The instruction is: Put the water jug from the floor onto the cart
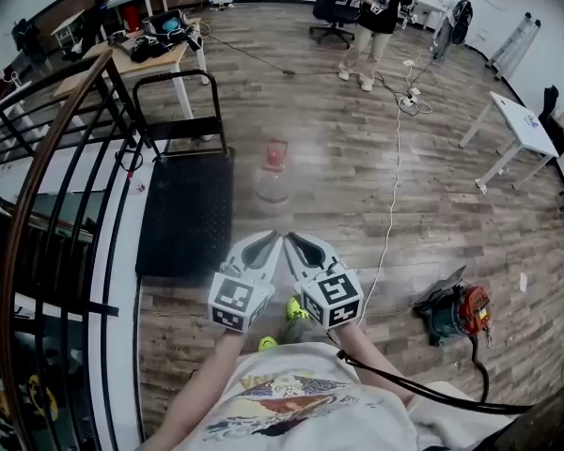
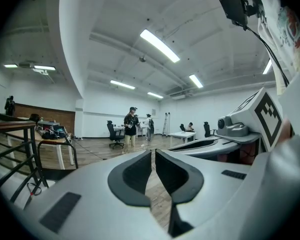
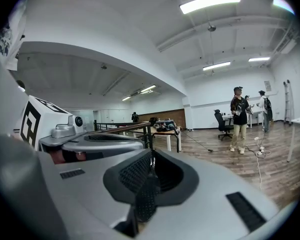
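In the head view a clear water jug [image 1: 272, 184] with a red cap stands upright on the wooden floor. Just to its left lies a black flat cart [image 1: 185, 212], its tube handle [image 1: 179, 78] standing at the far end. My left gripper [image 1: 275, 239] and right gripper [image 1: 292, 239] are held side by side, pointing at the jug from a short way in front of it, apart from it. Both are shut with nothing between the jaws. The left gripper [image 2: 153, 155] and the right gripper [image 3: 151, 160] each see only their own closed jaws and the room. The jug is hidden in both.
A black stair railing [image 1: 38, 158] runs along the left. A table with bags [image 1: 141, 50] stands behind the cart. A white cable [image 1: 393, 186] trails across the floor. A red and teal machine [image 1: 456, 313] sits at the right, a white table [image 1: 517, 120] beyond. A person [image 1: 376, 17] stands far off.
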Available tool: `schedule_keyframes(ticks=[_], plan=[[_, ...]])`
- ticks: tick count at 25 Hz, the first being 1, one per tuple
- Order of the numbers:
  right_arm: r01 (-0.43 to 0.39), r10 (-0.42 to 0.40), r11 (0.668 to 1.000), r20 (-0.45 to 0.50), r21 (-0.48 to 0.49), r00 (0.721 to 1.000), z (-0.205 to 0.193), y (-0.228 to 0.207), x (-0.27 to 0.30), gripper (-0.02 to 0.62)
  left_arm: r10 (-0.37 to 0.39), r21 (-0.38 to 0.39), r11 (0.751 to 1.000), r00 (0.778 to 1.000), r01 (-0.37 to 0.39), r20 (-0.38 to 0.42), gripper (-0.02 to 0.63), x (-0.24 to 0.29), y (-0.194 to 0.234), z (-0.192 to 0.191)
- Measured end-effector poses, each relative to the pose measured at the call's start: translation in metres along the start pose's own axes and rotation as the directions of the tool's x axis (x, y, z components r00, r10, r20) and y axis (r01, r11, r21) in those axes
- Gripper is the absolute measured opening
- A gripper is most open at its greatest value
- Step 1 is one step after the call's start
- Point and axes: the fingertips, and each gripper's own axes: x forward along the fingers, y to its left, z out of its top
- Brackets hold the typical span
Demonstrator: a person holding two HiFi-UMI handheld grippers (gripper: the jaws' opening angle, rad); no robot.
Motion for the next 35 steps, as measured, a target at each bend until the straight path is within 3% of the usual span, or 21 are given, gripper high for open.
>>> schedule_keyframes(ticks=[22,35], plan=[[-0.113,0.114,0.993,-0.031,0.028,0.993,0.012,-0.162,0.088,0.021,0.108,0.001,0.994,0.993,-0.108,-0.045,0.014,0.173,0.052,0.007],[-0.124,0.128,0.991,-0.065,0.049,0.990,0.010,-0.206,0.129,0.021,0.132,-0.003,0.991,0.987,-0.133,-0.089,0.014,0.224,0.084,-0.001]])
